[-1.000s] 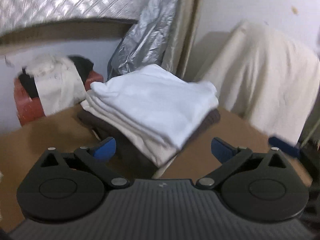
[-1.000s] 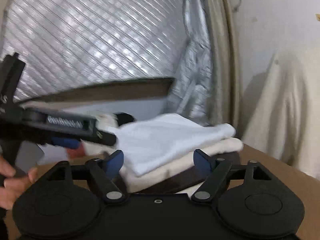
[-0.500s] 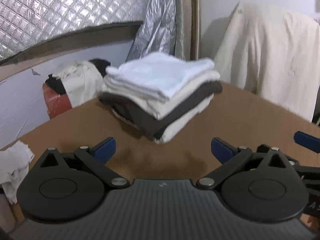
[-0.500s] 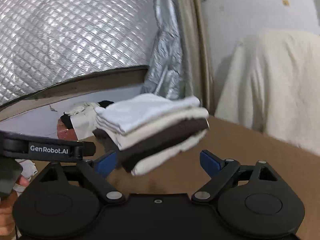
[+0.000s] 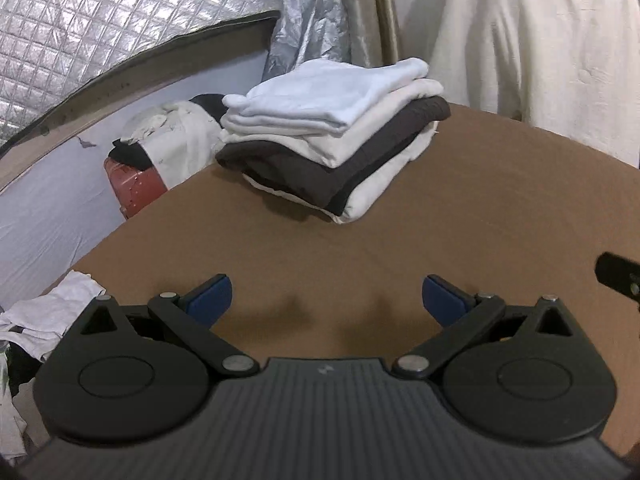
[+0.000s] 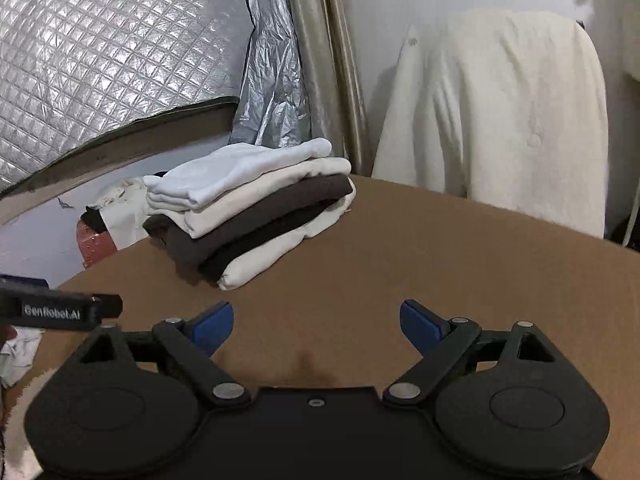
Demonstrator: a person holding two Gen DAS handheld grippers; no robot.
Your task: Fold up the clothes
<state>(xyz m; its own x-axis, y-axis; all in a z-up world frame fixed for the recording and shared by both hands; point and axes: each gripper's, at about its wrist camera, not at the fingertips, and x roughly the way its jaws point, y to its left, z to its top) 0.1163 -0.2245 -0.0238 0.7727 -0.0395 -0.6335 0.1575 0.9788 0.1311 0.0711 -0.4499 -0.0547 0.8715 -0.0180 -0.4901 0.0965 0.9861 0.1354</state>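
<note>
four folded garments in one stack [image 5: 336, 140] on the far part of the brown cardboard-like table [image 5: 480, 216]: soft white knit on top, cream under it, dark brown ribbed fabric next, cream at the bottom, all flat rectangles with rounded fold edges. near the front of the table, well apart from the stack, left gripper [image 5: 326, 300] and right gripper [image 6: 316, 322] over bare surface, blue-padded jaws spread wide, holding nothing. beyond the table's far-left edge, red container [image 5: 136, 192] with crumpled white and black cloth heaped on it, contents unclear; behind, quilted silver sheet [image 6: 100, 60].
</note>
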